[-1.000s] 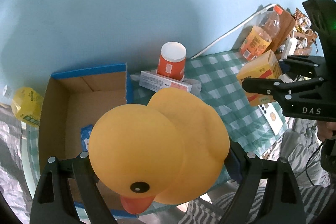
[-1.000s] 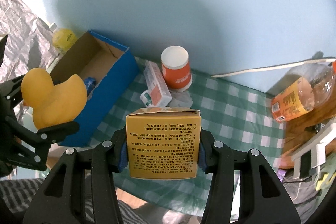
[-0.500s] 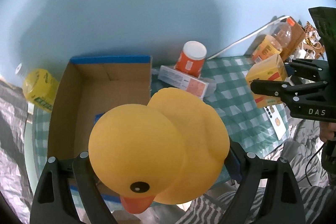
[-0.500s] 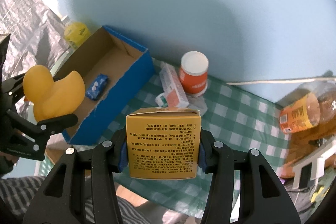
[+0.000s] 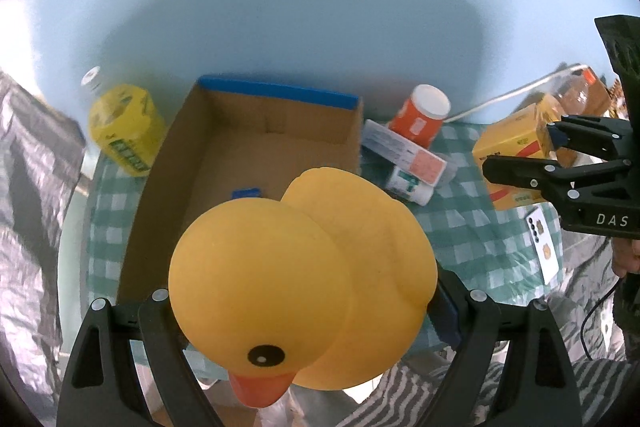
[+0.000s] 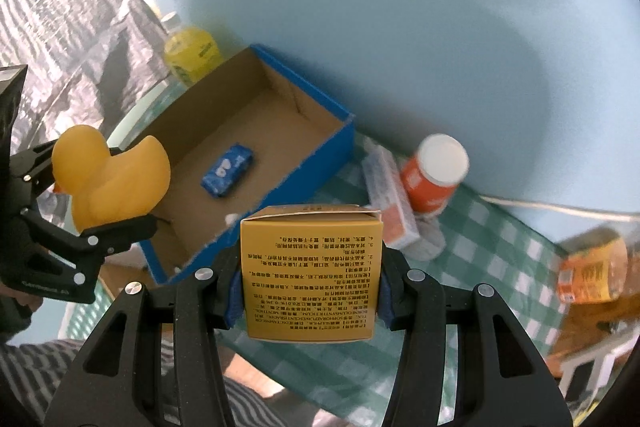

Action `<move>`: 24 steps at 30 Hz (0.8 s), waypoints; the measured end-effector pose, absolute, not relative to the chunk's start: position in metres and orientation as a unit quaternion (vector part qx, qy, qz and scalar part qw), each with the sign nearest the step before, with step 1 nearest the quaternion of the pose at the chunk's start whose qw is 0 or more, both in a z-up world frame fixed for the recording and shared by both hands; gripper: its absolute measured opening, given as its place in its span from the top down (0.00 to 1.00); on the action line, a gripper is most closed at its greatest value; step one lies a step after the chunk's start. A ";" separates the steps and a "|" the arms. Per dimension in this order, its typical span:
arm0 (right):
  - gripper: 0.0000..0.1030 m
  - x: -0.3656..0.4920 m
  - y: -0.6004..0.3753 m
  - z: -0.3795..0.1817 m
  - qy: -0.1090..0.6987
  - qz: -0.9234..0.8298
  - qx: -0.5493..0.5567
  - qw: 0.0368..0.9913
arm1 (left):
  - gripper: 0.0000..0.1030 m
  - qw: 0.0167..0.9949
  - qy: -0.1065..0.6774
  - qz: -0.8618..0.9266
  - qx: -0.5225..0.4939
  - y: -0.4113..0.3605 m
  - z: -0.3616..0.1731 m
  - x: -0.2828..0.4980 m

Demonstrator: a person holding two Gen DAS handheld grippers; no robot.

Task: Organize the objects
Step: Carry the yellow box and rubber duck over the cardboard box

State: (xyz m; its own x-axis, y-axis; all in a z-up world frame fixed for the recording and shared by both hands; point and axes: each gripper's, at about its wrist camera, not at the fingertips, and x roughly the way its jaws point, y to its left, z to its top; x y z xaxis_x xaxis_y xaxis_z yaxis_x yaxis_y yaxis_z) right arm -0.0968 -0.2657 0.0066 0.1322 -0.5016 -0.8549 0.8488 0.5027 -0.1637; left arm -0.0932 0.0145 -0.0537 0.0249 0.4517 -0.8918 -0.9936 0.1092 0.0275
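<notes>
Duck (image 5: 304,279) clamped in the left tool (image 5: 298,301), beak toward the camera, hiding the box (image 5: 276,131) floor, while right tool (image 6: 310,281) grips an upright carton (image 6: 310,269).

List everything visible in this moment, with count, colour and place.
rubber duck: 1, yellow, clamped in left gripper
carton: 1, yellow, clamped in right gripper
cardboard box: 1, blue outside, on table
packet: 1, blue, inside the box
cup: 1, orange with white lid, by wall
flat boxes: 2, white-orange, stacked beside cup
bottle: 1, yellow label, left of box
bottle: 1, orange label, lying right
tablecloth: 1, green-white check
left gripper: black
right gripper: black
</notes>
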 end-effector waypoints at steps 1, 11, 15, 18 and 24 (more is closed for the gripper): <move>0.51 -0.092 -0.267 0.005 0.472 -0.458 0.182 0.731 | 0.13 0.626 0.396 0.578 -0.343 0.014 -0.054 -0.098; 0.51 -0.036 -0.287 -0.010 0.491 -0.415 0.161 0.749 | 0.13 0.593 0.386 0.606 -0.364 0.007 -0.060 -0.134; 0.51 -0.015 -0.293 -0.023 0.508 -0.401 0.149 0.747 | 0.12 0.584 0.383 0.615 -0.367 0.008 -0.063 -0.145; 0.51 0.000 -0.296 -0.033 0.506 -0.381 0.138 0.761 | 0.13 0.579 0.384 0.617 -0.371 0.009 -0.067 -0.152; 0.51 0.022 -0.300 -0.049 0.520 -0.364 0.135 0.761 | 0.12 0.570 0.388 0.619 -0.375 0.011 -0.075 -0.163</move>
State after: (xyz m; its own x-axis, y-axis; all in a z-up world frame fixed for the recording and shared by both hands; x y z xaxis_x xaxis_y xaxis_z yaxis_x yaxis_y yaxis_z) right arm 0.0219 -0.3000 -0.0490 0.1935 -0.4132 -0.8899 0.6950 0.6979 -0.1729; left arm -0.1628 0.0107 -0.0752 -0.0684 0.4157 -0.9069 -0.9974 -0.0487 0.0529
